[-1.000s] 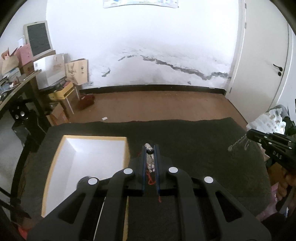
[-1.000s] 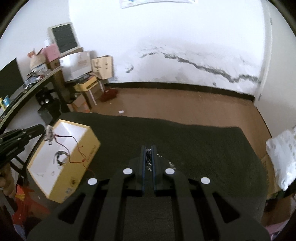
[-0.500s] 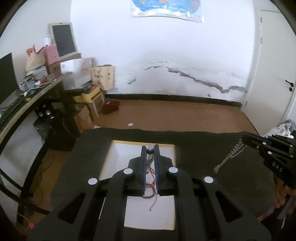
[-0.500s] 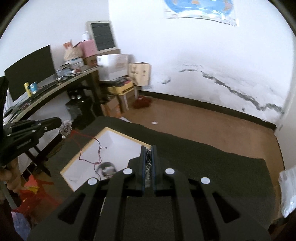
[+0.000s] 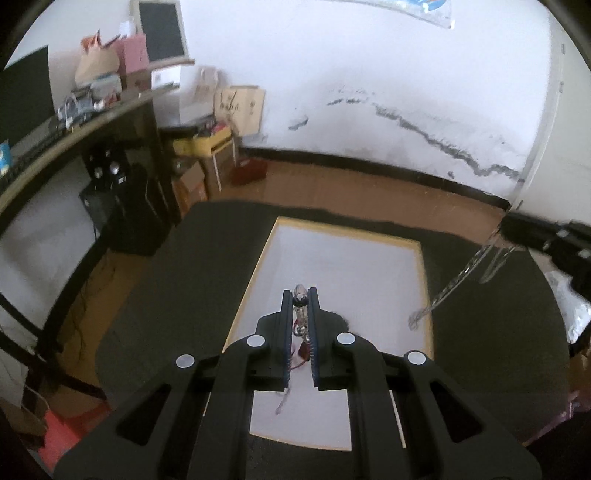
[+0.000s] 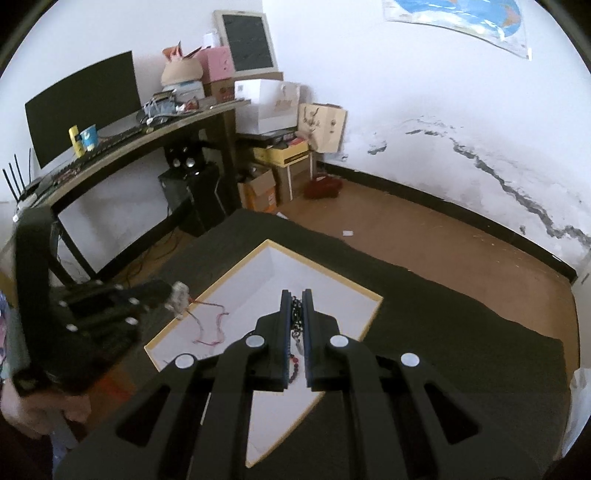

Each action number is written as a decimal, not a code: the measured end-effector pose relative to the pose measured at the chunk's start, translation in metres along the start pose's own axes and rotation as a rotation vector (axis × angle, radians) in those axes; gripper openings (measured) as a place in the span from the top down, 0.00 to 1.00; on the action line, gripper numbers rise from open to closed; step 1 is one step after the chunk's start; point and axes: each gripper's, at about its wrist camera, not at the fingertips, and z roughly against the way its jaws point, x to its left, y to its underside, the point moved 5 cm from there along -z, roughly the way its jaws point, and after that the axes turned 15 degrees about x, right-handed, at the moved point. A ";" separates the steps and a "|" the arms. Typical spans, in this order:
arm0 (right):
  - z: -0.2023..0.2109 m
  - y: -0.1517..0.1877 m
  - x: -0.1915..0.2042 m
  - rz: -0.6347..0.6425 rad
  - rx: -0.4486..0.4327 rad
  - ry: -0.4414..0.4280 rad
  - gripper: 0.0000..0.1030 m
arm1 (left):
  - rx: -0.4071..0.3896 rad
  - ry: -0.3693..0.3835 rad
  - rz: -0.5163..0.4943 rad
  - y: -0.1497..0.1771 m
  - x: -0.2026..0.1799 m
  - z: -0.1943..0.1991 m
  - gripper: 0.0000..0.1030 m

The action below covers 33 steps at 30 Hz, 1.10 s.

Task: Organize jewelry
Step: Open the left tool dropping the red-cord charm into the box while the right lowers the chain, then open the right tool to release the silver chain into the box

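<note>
The left gripper [image 5: 300,295] pinches a silver charm on a red cord [image 6: 208,325] between its fingers while the right gripper [image 6: 296,295] pinches a dark beaded strand [image 6: 295,321], both held above the open white box [image 5: 369,266] resting on the dark-covered table [image 5: 184,295].

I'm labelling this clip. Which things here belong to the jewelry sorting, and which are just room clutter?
Job:
left gripper with red-cord pendant
right gripper with bead necklace
white box

Clutter:
monitor
speakers
cardboard boxes
wall map
</note>
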 end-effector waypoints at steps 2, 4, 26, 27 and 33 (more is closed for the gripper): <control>-0.013 -0.003 0.004 0.009 0.013 -0.001 0.94 | 0.022 -0.006 0.005 0.004 0.003 -0.019 0.92; -0.024 -0.003 0.005 0.011 0.025 0.000 0.94 | 0.054 -0.006 0.010 0.010 0.003 -0.042 0.92; -0.118 0.021 -0.001 0.014 0.156 0.013 0.94 | 0.143 -0.092 -0.003 0.051 0.000 -0.128 0.15; -0.119 0.021 -0.001 0.015 0.158 0.013 0.94 | 0.122 -0.106 -0.012 0.051 -0.002 -0.123 0.15; -0.131 0.023 -0.004 0.014 0.178 0.018 0.94 | 0.117 -0.080 -0.002 0.058 -0.004 -0.109 0.14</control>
